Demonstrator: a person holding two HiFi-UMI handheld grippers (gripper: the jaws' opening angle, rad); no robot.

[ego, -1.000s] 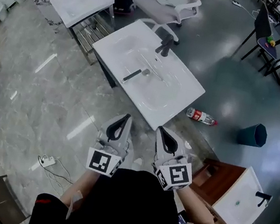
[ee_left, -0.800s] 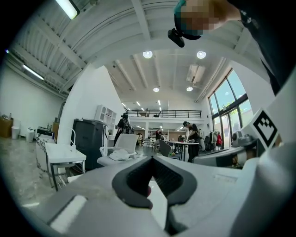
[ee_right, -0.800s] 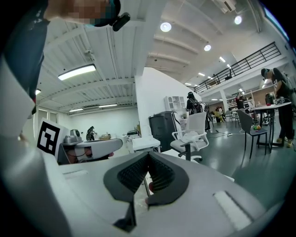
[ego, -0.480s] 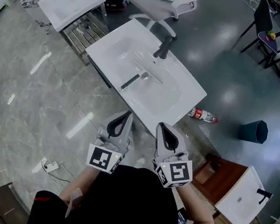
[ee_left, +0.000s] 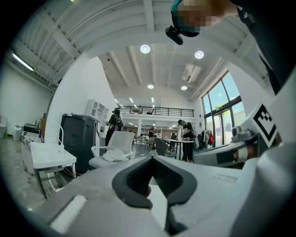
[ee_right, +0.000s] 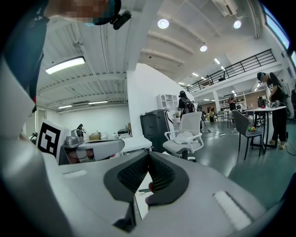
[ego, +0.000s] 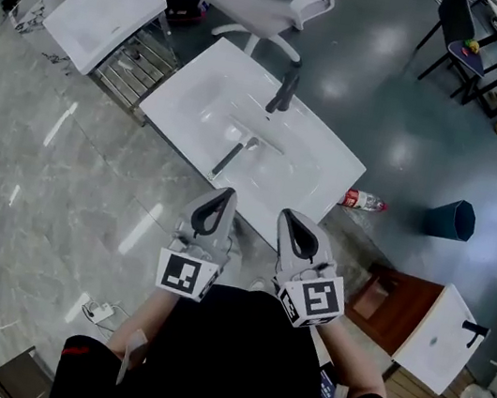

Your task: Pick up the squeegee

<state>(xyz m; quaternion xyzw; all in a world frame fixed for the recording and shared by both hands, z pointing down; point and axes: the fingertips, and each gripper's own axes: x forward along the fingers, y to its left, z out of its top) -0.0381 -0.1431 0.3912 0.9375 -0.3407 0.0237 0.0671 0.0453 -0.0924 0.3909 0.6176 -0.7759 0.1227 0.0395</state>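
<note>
While the squeegee (ego: 231, 155) lies in the white basin (ego: 329, 174) near the tap (ego: 285, 90), the head view shows the left gripper (ego: 227, 193) and right gripper (ego: 286, 215) just short of the basin's near edge. The squeegee looks light and stiff, and its slim dark handle seems the best place to hold it. In the left gripper view the jaws are pressed together and empty. The right gripper view shows the same, closed on nothing.
</note>
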